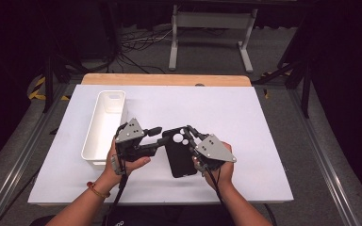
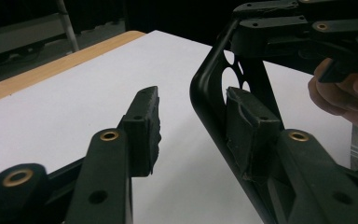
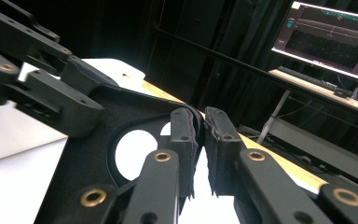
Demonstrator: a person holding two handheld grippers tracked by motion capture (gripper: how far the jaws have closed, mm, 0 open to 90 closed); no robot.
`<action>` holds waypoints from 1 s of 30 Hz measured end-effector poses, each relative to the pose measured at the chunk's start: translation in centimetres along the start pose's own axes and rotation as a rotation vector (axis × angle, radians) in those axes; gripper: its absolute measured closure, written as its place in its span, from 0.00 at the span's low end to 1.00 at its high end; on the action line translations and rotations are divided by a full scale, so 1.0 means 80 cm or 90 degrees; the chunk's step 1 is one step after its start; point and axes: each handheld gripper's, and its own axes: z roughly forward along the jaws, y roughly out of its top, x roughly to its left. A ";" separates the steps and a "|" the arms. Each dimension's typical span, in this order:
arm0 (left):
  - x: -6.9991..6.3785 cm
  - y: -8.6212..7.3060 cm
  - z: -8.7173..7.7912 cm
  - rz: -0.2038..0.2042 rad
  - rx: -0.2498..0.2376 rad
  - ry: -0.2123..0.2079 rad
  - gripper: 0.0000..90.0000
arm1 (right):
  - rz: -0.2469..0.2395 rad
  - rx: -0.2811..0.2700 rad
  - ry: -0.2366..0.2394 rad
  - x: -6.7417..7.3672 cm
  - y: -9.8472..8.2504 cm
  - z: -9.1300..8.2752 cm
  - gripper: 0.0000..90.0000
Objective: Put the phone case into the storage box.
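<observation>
White bin (image 1: 102, 127) left of tongs (image 1: 162, 139)

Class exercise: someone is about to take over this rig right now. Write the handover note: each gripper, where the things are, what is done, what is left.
Right gripper: shut on the top edge of the black rubbery phone case, near its camera holes.
Left gripper: open, one pad against the case's left edge, the other pad clear of it.
The case is raised off the white table sheet, just right of the long white plastic bin.
Done: the case is lifted.
Left, probably: close the left gripper on the case, then carry it to the bin, which looks empty.
</observation>
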 end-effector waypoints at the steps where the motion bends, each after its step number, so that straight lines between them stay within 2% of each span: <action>1: 0.001 0.000 0.000 0.006 0.001 -0.002 0.68 | -0.005 -0.004 -0.003 0.001 0.000 0.000 0.92; 2: 0.000 -0.001 0.000 -0.006 -0.003 -0.009 0.72 | -0.009 -0.007 -0.003 0.002 0.000 0.000 0.92; 6: 0.000 0.000 -0.002 0.006 -0.011 -0.005 0.83 | -0.016 -0.014 -0.007 0.007 0.001 -0.002 0.92; 8: 0.000 0.000 -0.003 -0.003 -0.015 -0.009 0.85 | -0.021 -0.012 -0.007 0.009 0.003 -0.003 0.92; 11: 0.001 0.000 -0.007 -0.006 -0.032 0.003 0.89 | -0.030 -0.015 -0.009 0.011 0.004 -0.005 0.92; 17: -0.001 0.001 -0.012 0.010 -0.049 0.018 0.91 | -0.017 -0.018 0.001 0.012 0.004 -0.004 0.92; 20: 0.000 0.002 -0.015 0.031 -0.056 0.027 0.91 | -0.010 -0.019 0.005 0.012 0.005 -0.005 0.91; 21: -0.001 0.002 -0.016 0.022 -0.057 0.022 0.91 | -0.007 -0.019 0.007 0.012 0.005 -0.005 0.91; 24: 0.000 0.003 -0.018 0.032 -0.062 0.033 0.91 | 0.000 -0.021 0.018 0.011 0.007 -0.005 0.87; 26: 0.000 0.003 -0.019 0.024 -0.059 0.025 0.91 | 0.002 -0.020 0.023 0.010 0.007 -0.005 0.84; 28: 0.001 0.004 -0.021 0.023 -0.066 0.032 0.91 | 0.003 -0.019 0.027 0.011 0.009 -0.006 0.84; 30: 0.002 0.005 -0.024 0.025 -0.067 0.036 0.91 | 0.003 -0.014 0.031 0.011 0.012 -0.006 0.77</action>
